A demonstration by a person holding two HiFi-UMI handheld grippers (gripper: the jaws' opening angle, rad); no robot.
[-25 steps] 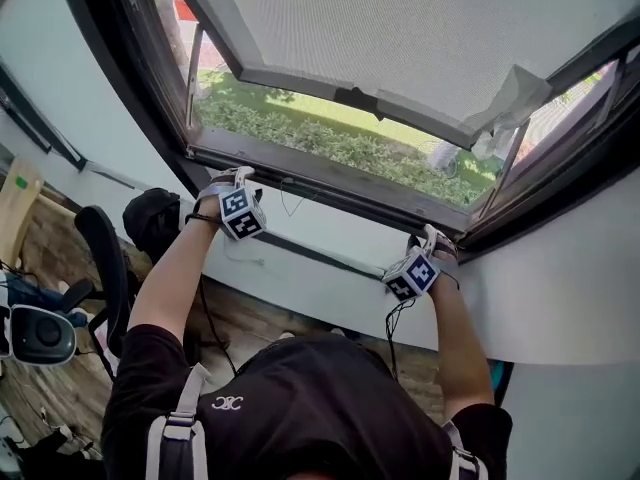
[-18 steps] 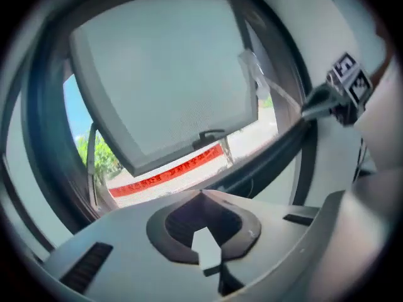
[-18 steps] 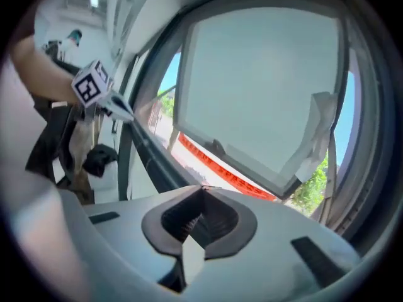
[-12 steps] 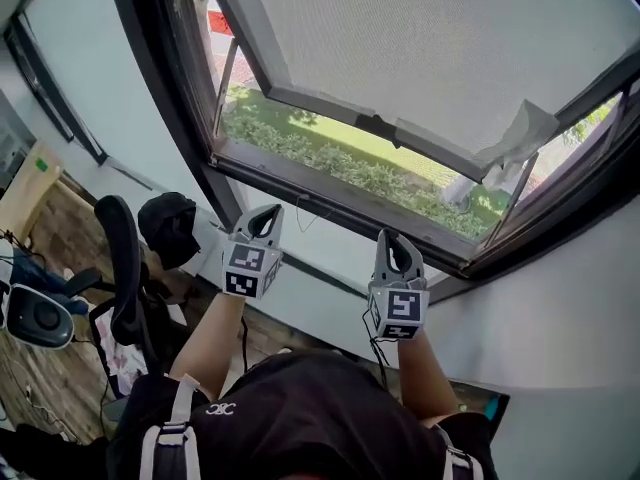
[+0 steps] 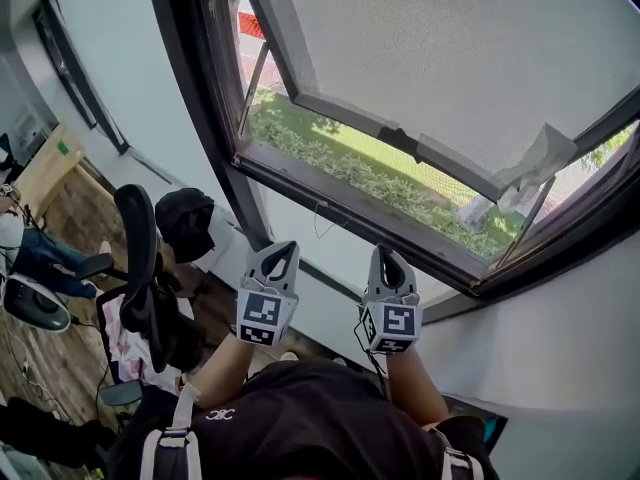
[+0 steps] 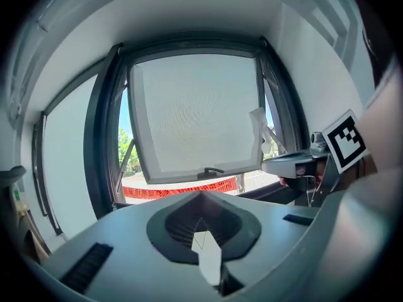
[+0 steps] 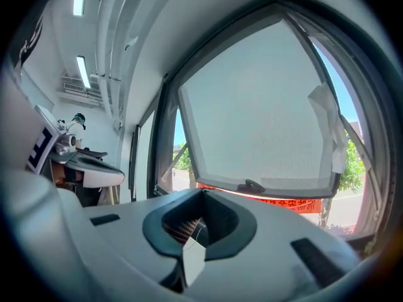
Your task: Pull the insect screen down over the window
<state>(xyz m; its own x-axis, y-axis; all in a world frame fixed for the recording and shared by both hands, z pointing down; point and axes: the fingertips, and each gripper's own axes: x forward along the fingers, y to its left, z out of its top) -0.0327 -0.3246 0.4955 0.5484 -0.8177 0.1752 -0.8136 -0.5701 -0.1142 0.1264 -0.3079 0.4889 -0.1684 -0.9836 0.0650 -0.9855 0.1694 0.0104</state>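
grey insect screen [image 5: 450,58] is cut off along the top edge.

Greys up close, green past the tongs
Left gripper [image 5: 283,253] & right gripper [image 5: 385,258] grey w/ blk-wht square markers; insect screen [image 5: 470,58] pale grey fine mesh, window frame [image 5: 200,118] black; beyond, grass [image 5: 330,148] green, barrier strip [image 6: 189,186] orange-red.

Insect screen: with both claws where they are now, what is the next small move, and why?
Probably open the right claw and lift it toward the black handle on the insect screen's bottom rail. Both it and the left claw are shut on nothing, below the sill, and the screen hangs tilted open with greenery showing under it.
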